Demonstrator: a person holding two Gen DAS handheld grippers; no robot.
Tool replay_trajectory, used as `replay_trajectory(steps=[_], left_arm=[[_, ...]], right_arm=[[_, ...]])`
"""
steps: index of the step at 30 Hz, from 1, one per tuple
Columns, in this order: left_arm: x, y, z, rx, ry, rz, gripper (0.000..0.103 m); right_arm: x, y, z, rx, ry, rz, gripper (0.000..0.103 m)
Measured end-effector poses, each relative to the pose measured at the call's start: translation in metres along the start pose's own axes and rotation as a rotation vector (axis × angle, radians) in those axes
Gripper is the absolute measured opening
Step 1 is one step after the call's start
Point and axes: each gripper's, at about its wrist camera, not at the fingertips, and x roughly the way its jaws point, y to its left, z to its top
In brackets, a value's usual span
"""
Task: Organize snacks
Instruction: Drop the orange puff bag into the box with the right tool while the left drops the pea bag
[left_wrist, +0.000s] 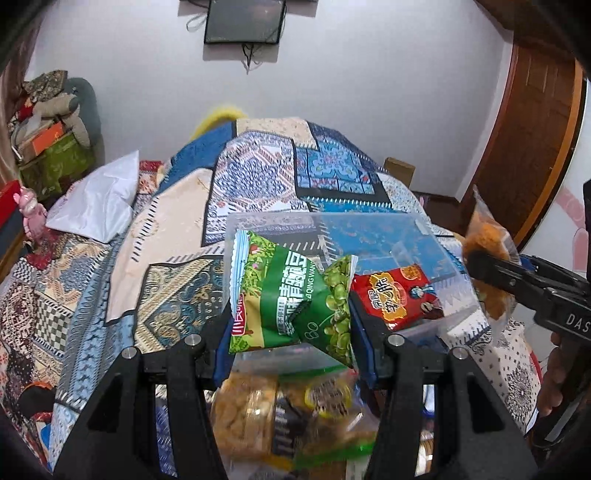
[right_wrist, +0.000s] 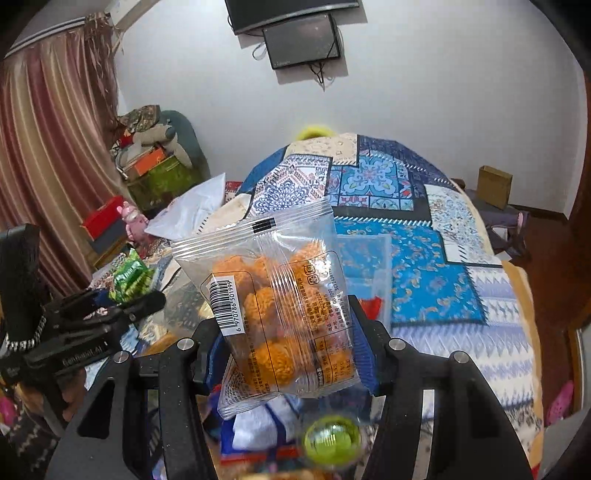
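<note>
Both packets lifted over the bed, clear bin mid-bed

Clear bin (left_wrist: 388, 236) on quilted bed (left_wrist: 258, 166); right hand-held gripper (right_wrist: 288, 343) clamps orange-ball packet (right_wrist: 273, 295), left hand-held gripper (left_wrist: 291, 332) clamps green pea packet (left_wrist: 291, 295); both light, crinkly, slippery film, contents probably crushable, pinch mid-body

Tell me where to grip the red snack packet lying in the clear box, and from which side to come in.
Grip the red snack packet across its short width, near the lower end that faces the left gripper. Come from above, probably: it lies flat and tilted in the clear box, whose walls block a sideways approach. Both grippers are full now, the left with the green pea packet, so one must unload first.
</note>
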Motion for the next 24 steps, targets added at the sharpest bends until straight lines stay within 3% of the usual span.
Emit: replay_trajectory(steps=[9,12,14,15,16,24], left_arm=[[0.049,0.001,0.006,0.005,0.07,-0.001,0.053],[0.054,0.001,0.007,0.0,0.067,0.021,0.064],[0.051,0.002,0.007,-0.004,0.051,0.029,0.068],[0.049,0.002,0.007,-0.003,0.048,0.026,0.069],[0.047,0.001,0.008,0.0,0.047,0.018,0.071],[0.011,0.01,0.004,0.005,0.03,0.02,0.076]], right_arm=[[0.056,0.002,0.01,-0.007,0.099,-0.015,0.053],[0.065,0.005,0.01,-0.012,0.133,-0.026,0.054],[0.069,0.006,0.009,-0.014,0.16,-0.03,0.064],[0.069,0.006,0.008,-0.01,0.163,-0.031,0.074],[0.066,0.006,0.007,-0.004,0.154,-0.028,0.078],[0.028,0.004,0.001,-0.045,0.099,-0.041,0.078]])
